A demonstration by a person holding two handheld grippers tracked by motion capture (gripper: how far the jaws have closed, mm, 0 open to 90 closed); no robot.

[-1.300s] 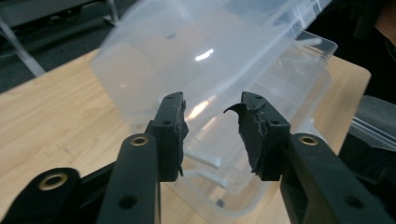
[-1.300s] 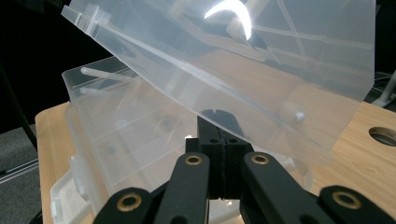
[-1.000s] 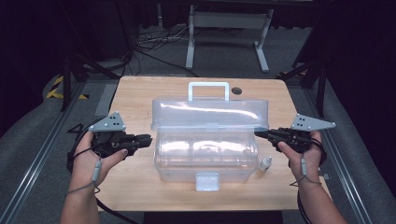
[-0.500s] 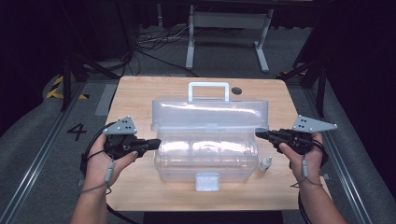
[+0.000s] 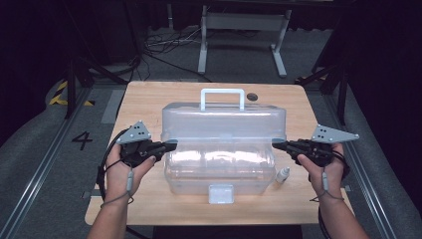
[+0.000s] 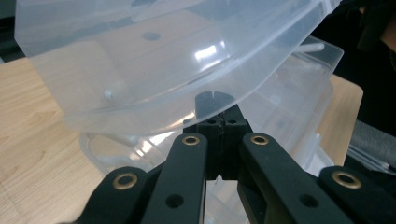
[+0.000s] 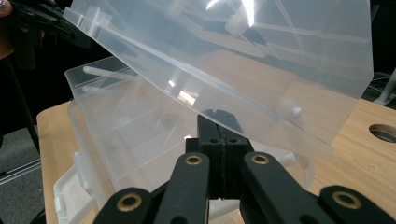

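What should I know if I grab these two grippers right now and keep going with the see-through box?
Left gripper: fingers shut, tips under the raised lid's left end.
Right gripper: fingers shut, tips under the lid's right end.
The clear plastic storage box sits mid-table on the light wooden table; its clear hinged lid with a white handle is tilted up and back.
A small white dropper bottle stands right of the box.
Done: lid partly raised. Left: probably finish opening it.
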